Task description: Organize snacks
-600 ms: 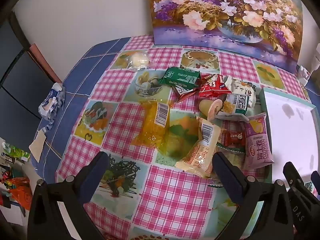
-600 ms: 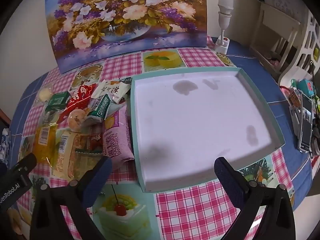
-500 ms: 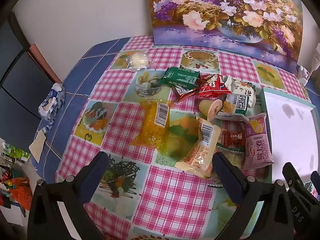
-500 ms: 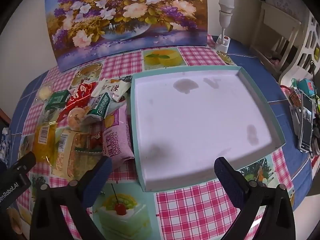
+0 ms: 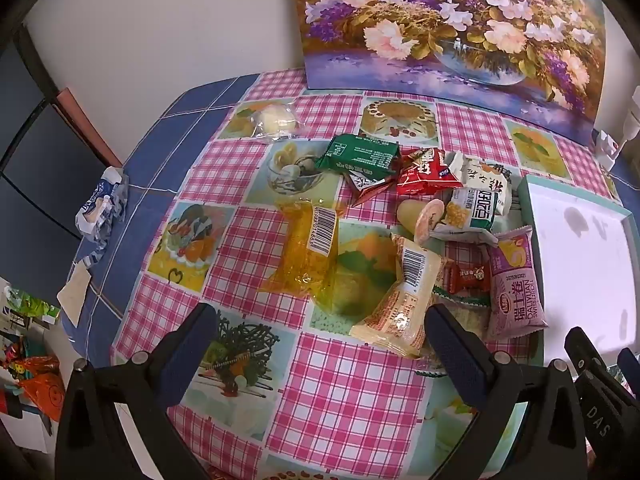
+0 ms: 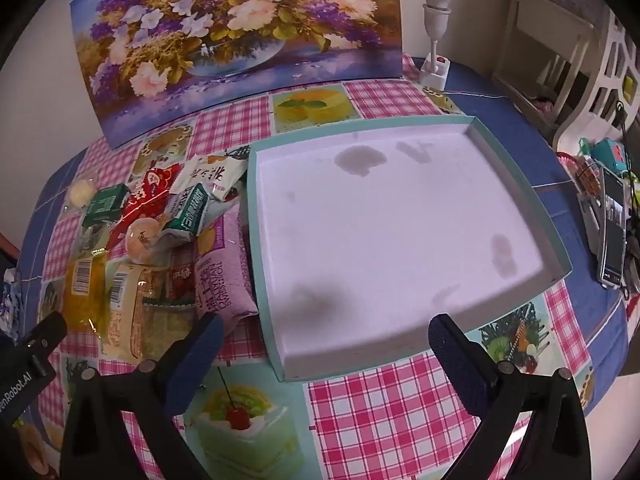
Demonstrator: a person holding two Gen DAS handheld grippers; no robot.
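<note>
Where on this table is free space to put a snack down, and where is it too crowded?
The white tray holds nothing, only stains; its whole floor is free. Bare cloth lies in front of the left gripper, before the yellow packet. The strip between the green packet and the pink swiss-roll packet is crowded with overlapping snacks against the tray's left rim.
</note>
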